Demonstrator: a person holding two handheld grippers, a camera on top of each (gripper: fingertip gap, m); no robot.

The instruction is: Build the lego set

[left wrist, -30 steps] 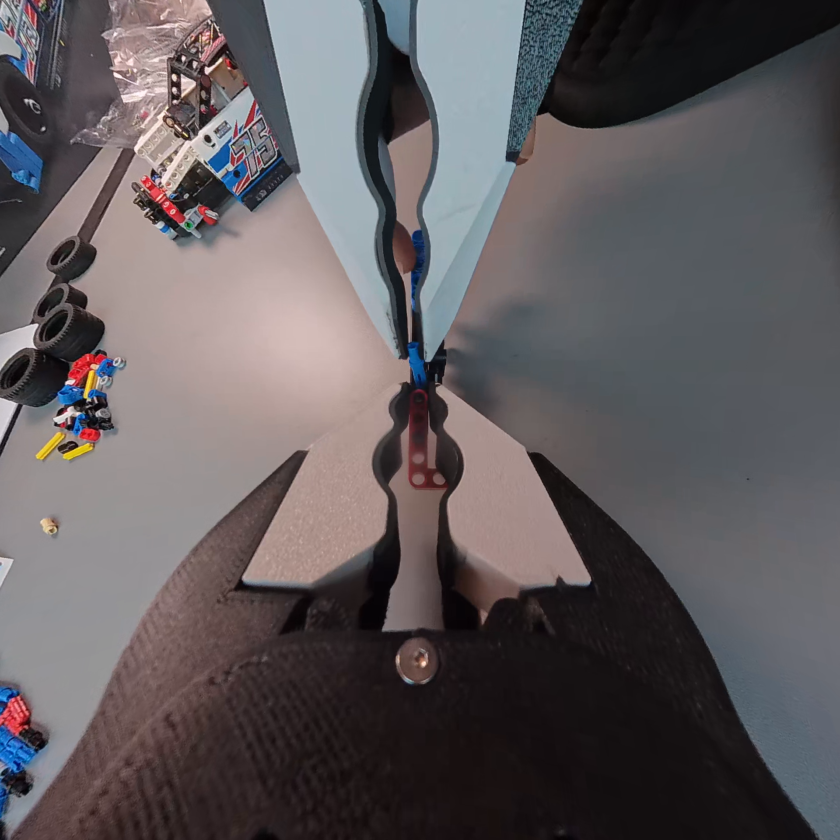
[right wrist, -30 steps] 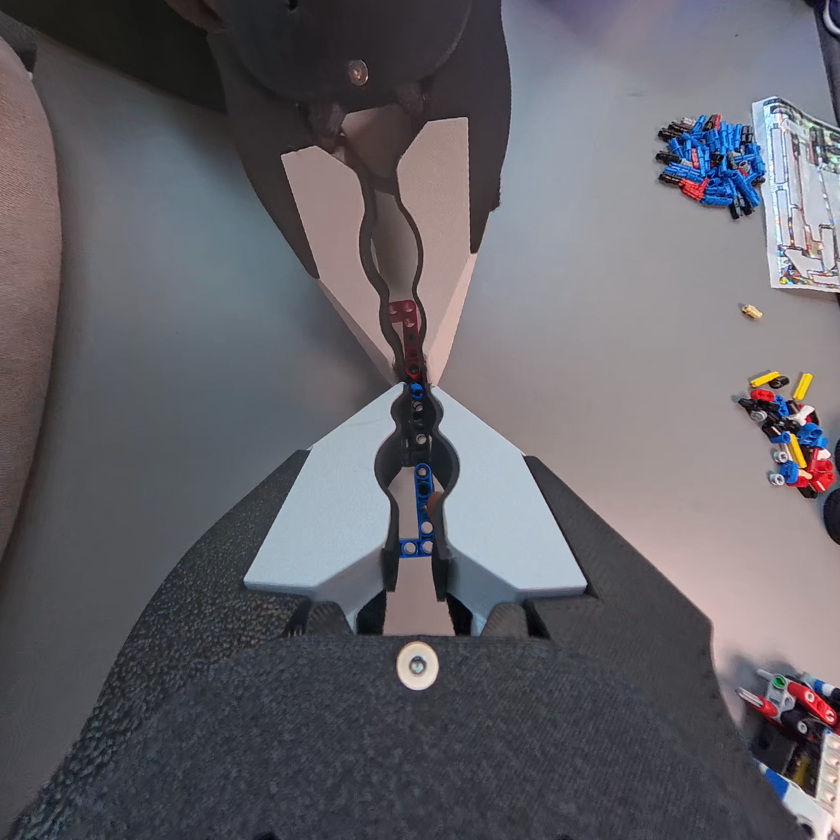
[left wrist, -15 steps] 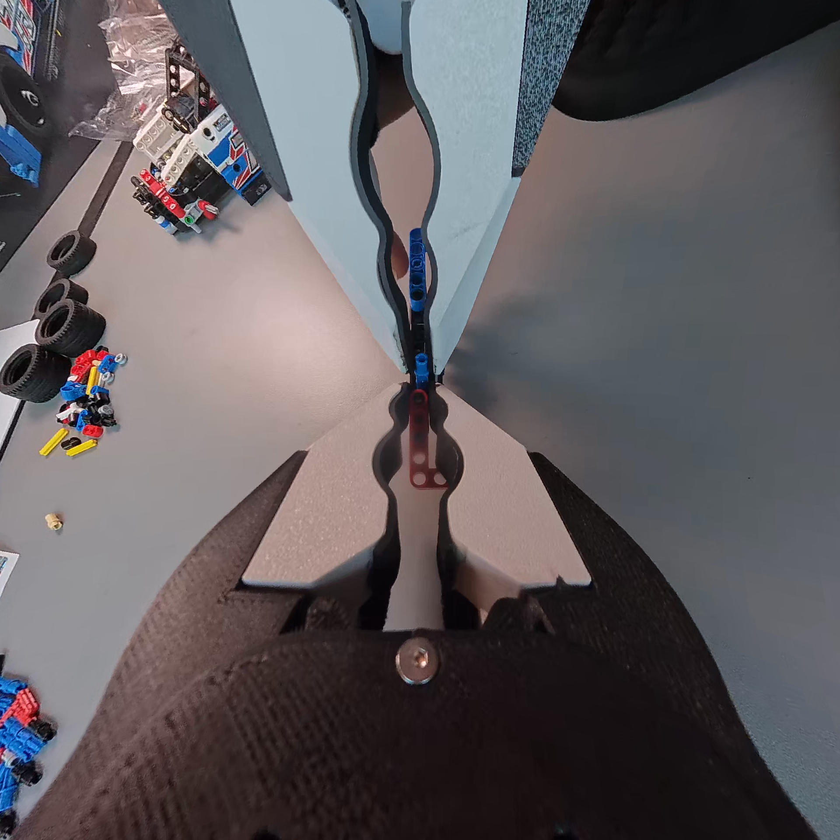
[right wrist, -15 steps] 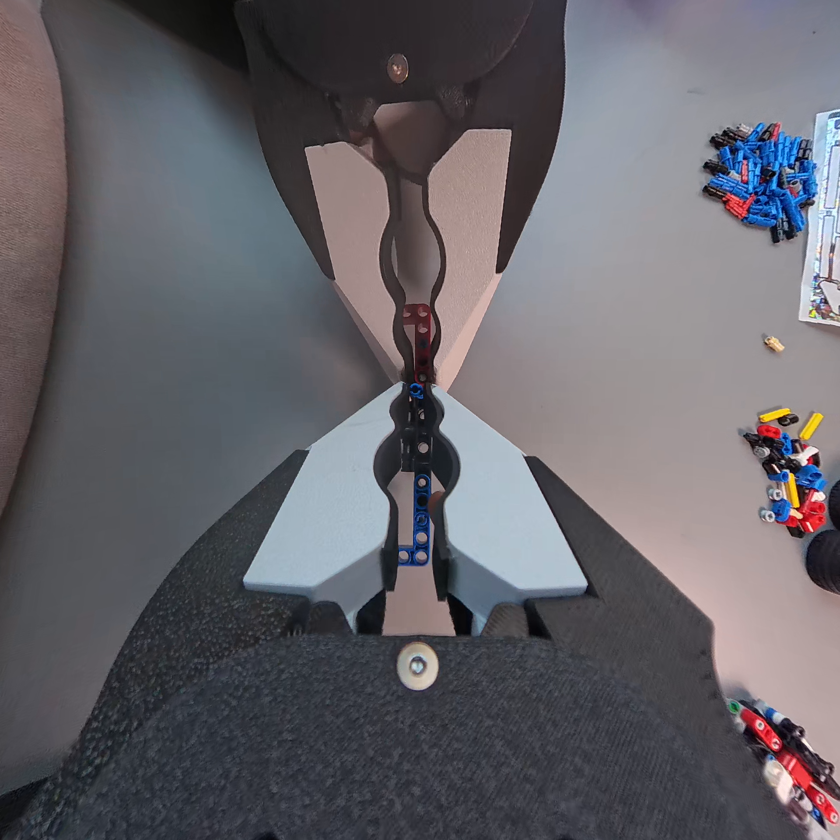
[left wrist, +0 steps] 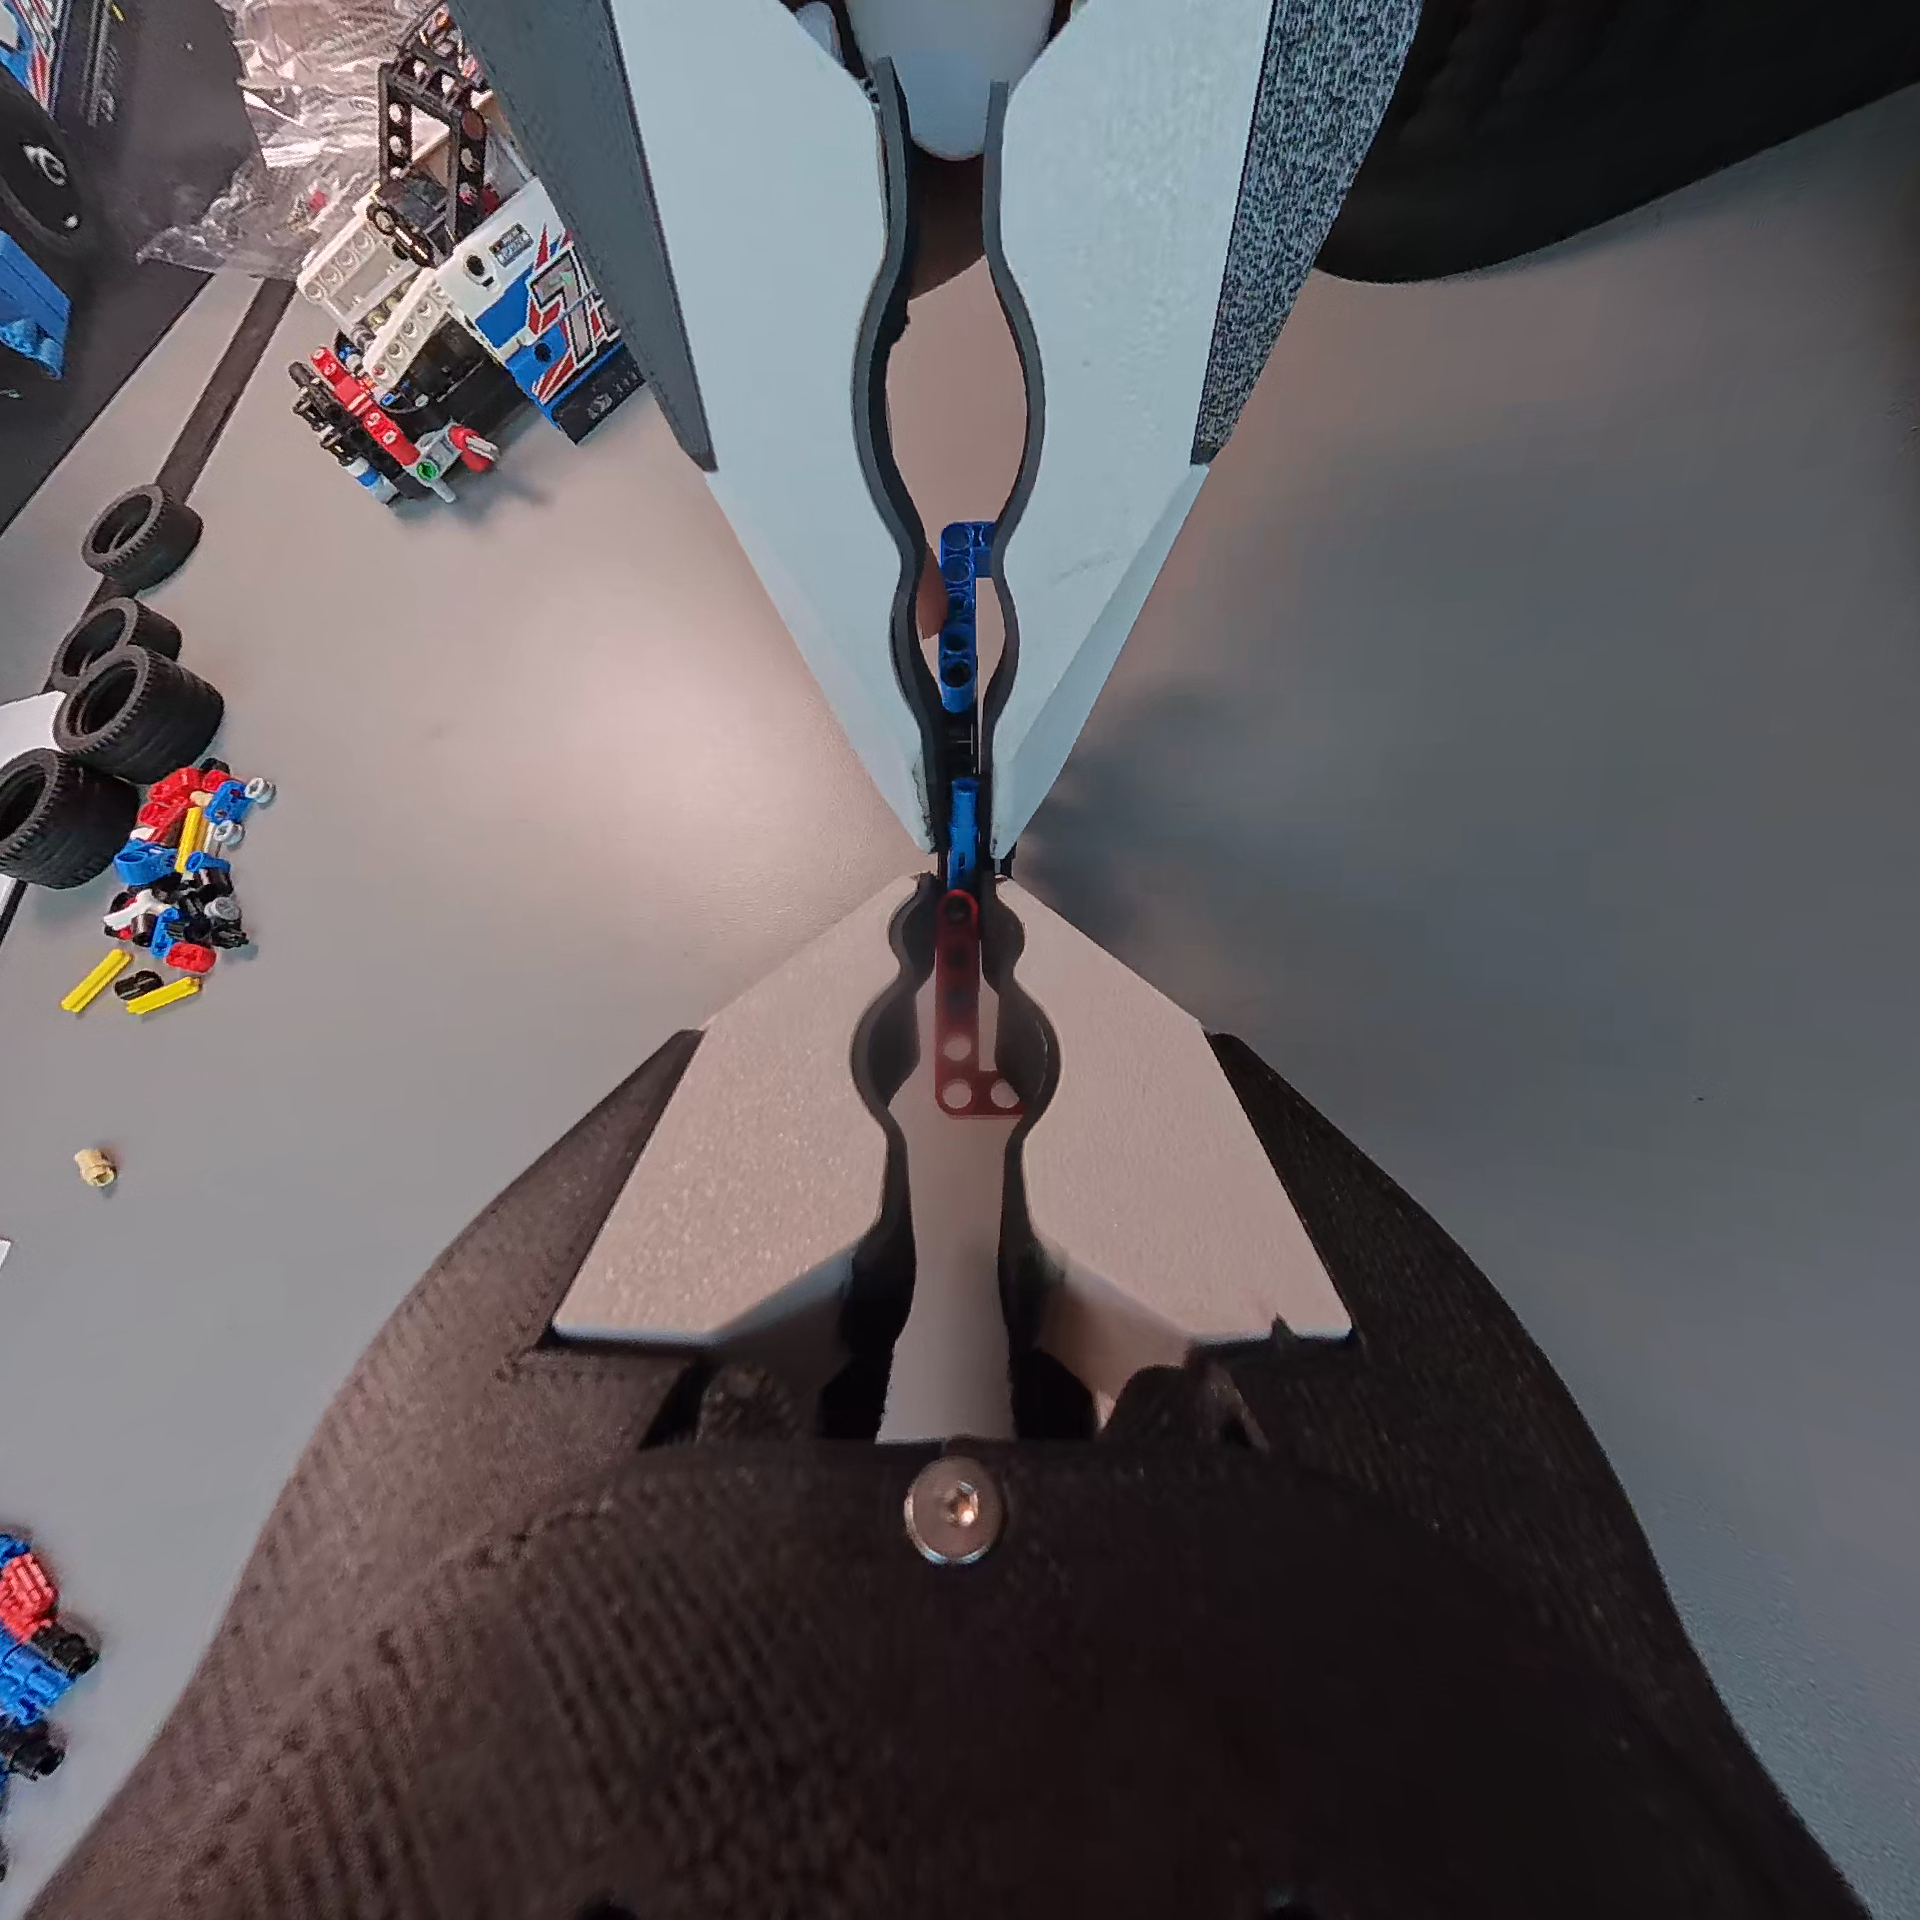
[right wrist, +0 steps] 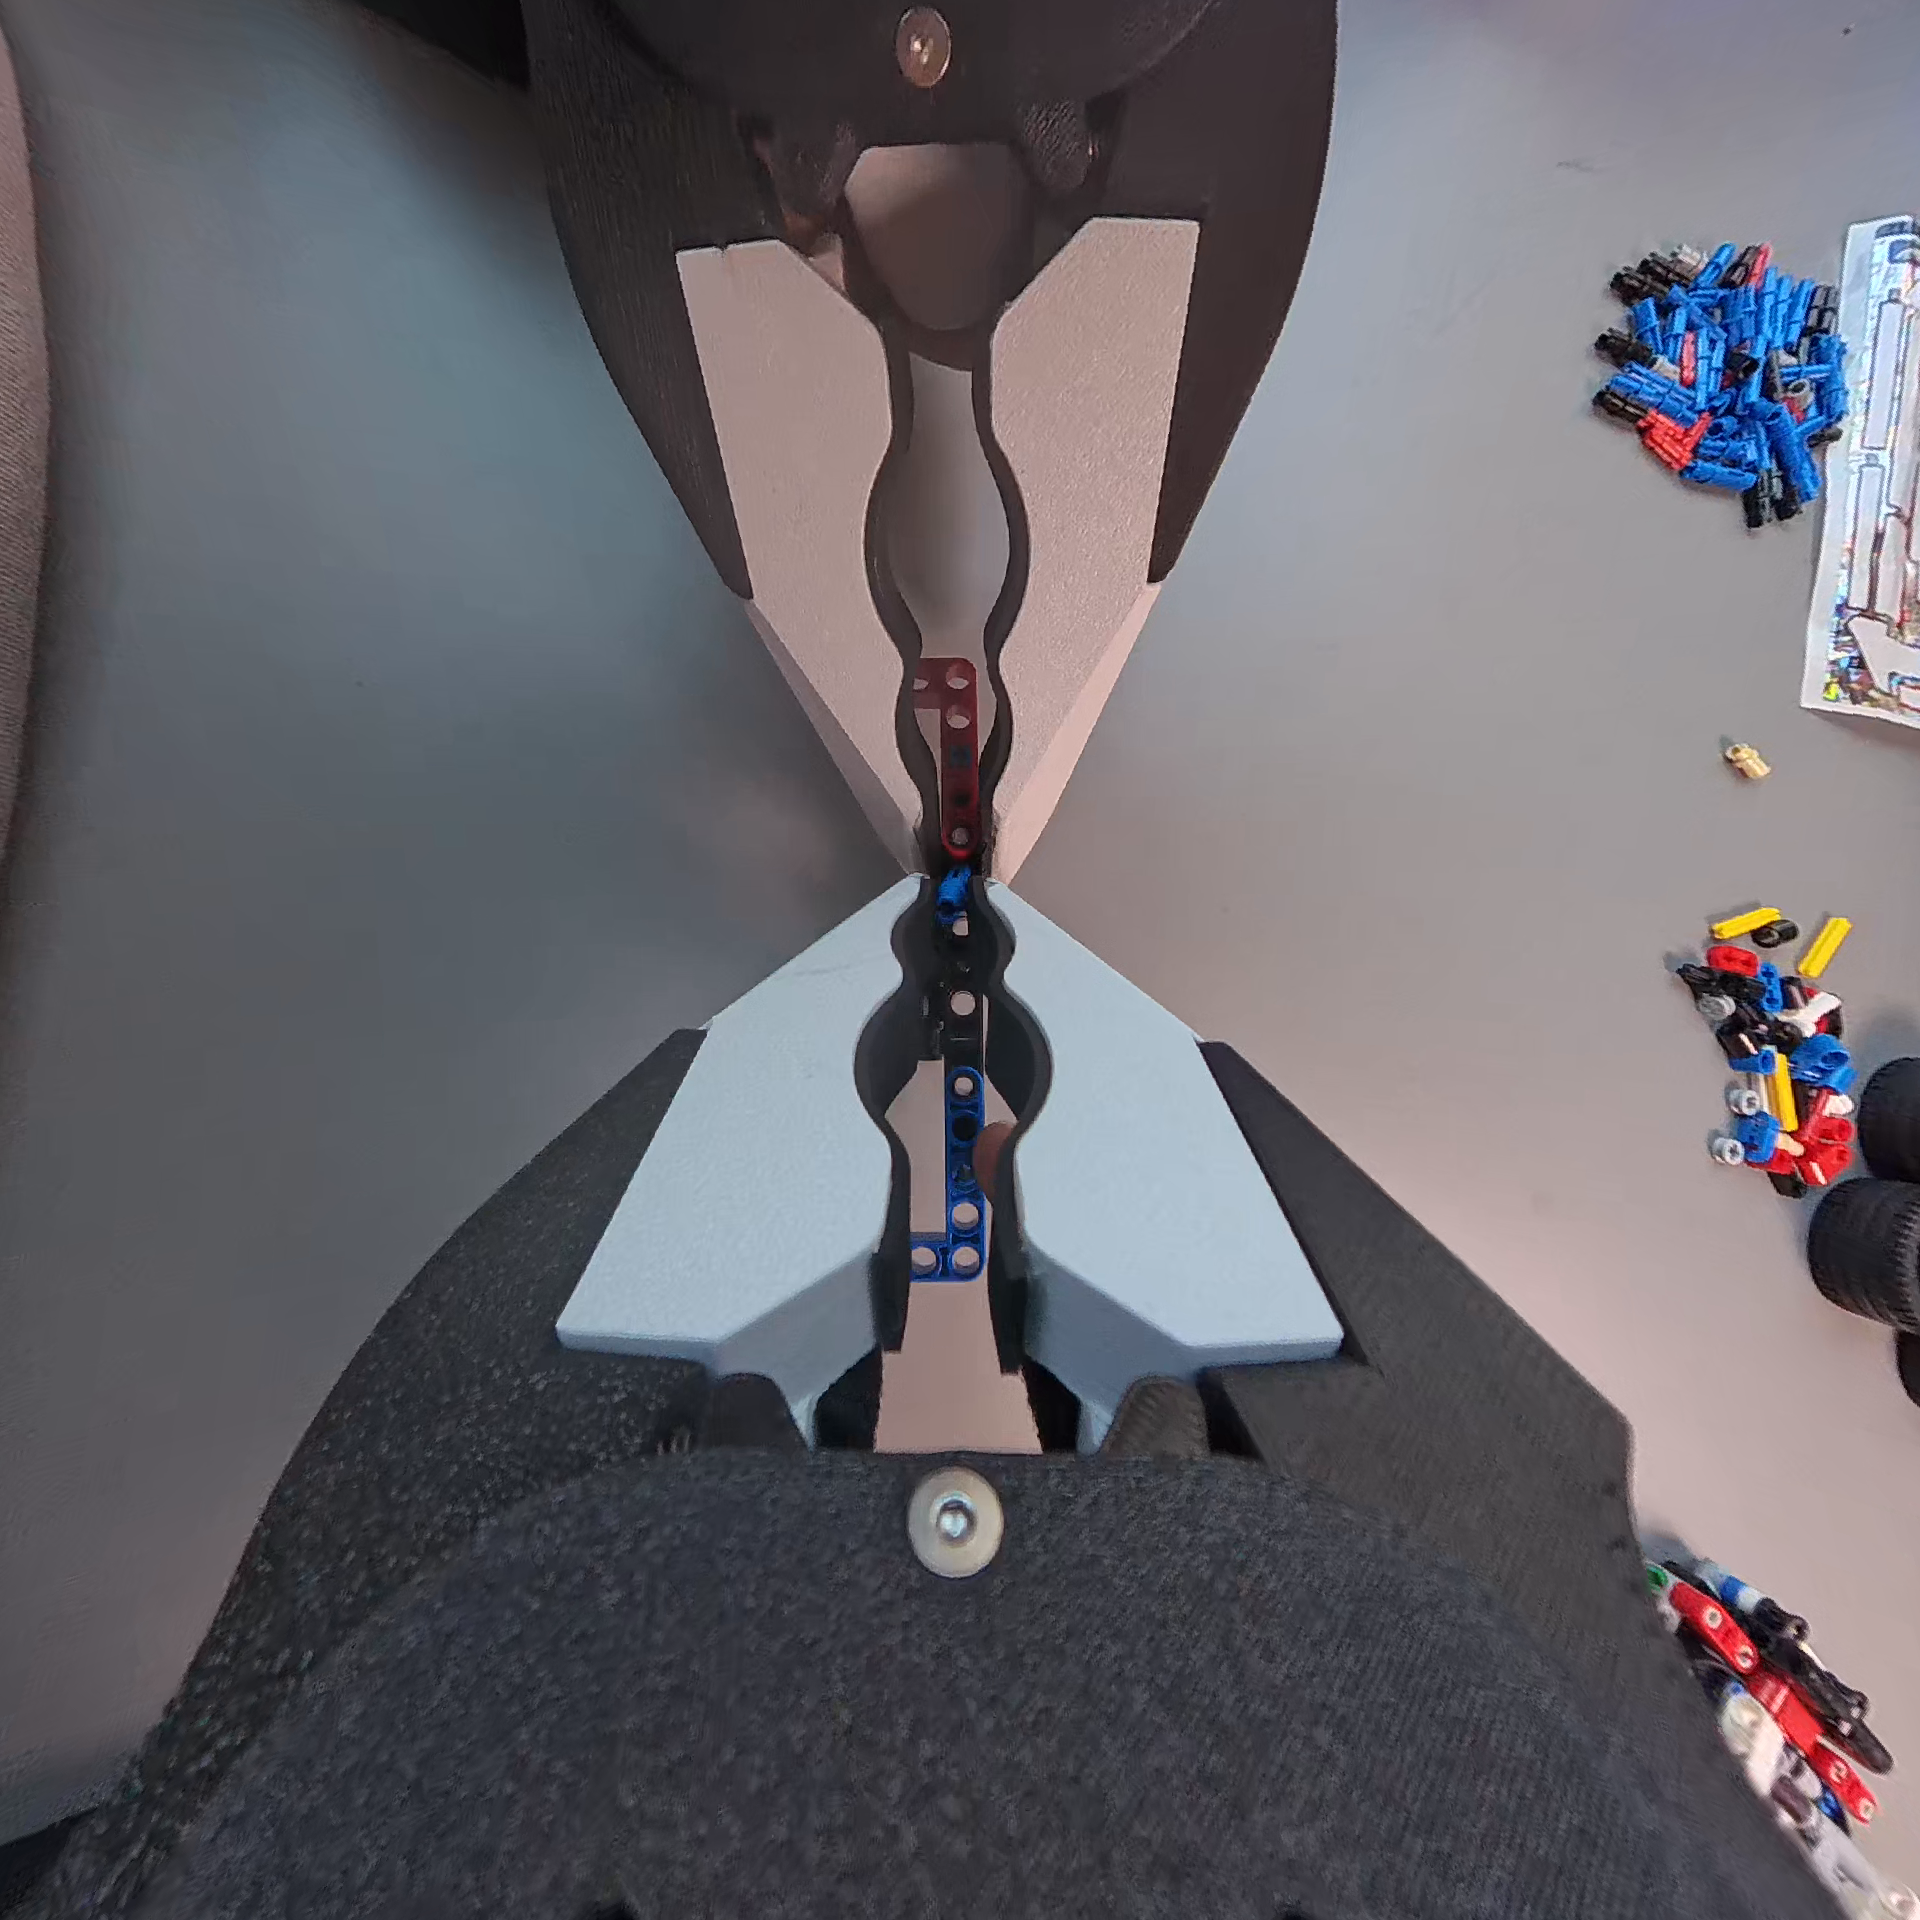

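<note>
The left gripper (left wrist: 961, 904) is closed on a red L-shaped beam (left wrist: 961, 1023), which lies along the narrow gap between its pale fingers with the short leg toward the camera. The right gripper (right wrist: 961, 894) is closed on a small assembly (right wrist: 961, 1091) made of a blue L-shaped beam, a black piece and a blue pin (right wrist: 951, 896) that sticks out past the fingertips. The two grippers stand tip to tip above the grey table (left wrist: 1507, 831), and the blue pin meets the end hole of the red beam (whether it is already pushed in, I cannot tell). In the left wrist view, a half-built car (left wrist: 457, 312) with white and blue panels stands far at the left, and beside it lie black tyres (left wrist: 114, 727) and a little heap of mixed small parts (left wrist: 177, 883). In the right wrist view, a pile of blue pins (right wrist: 1725, 384) lies at the right, next to a sticker sheet (right wrist: 1870, 488), and a single tan piece (right wrist: 1748, 758) lies alone on the table.
</note>
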